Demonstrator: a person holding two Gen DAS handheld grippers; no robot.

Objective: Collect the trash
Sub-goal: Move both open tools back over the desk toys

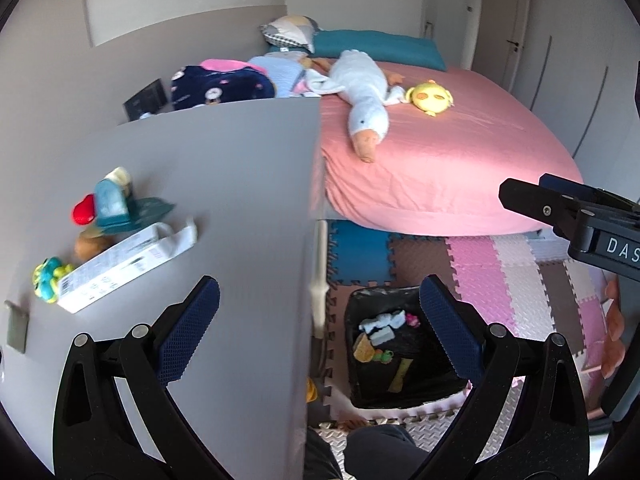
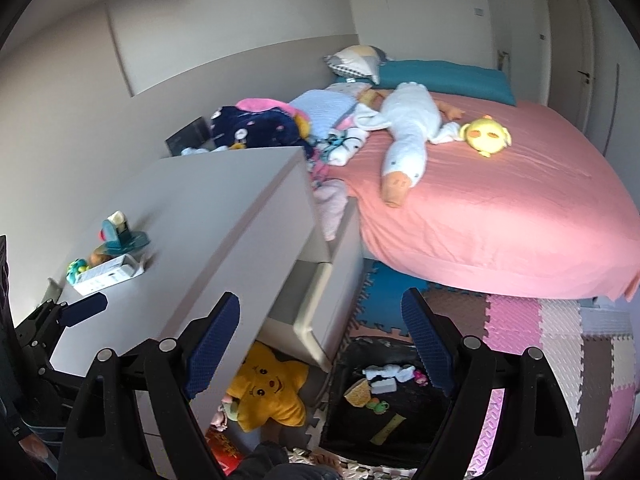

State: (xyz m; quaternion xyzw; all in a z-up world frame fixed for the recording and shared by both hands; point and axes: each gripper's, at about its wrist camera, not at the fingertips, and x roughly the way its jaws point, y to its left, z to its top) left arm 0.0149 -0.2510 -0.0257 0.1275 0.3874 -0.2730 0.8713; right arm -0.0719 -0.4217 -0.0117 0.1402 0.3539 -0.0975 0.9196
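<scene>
Trash sits in a black bin [image 1: 400,364] on the foam puzzle-mat floor [image 1: 500,280], between the grey bench [image 1: 224,184] and the pink bed [image 1: 460,160]; inside it lie crumpled pale scraps, a grey block, a yellow wrapper and small green and pink bits. The left claw [image 1: 320,332] is spread wide with nothing between its fingers, its blue pads [image 1: 192,336] cross-hatched and rubbery on black arms. The right claw [image 2: 320,344] is likewise wide and holds nothing, hanging above the bin's near edge. On the bench lies a flat white carton [image 1: 116,268], its end flap open, touching a cluster of small toys [image 1: 100,208]. A long white plush goose [image 1: 360,96] lies across the bed sheet.
</scene>
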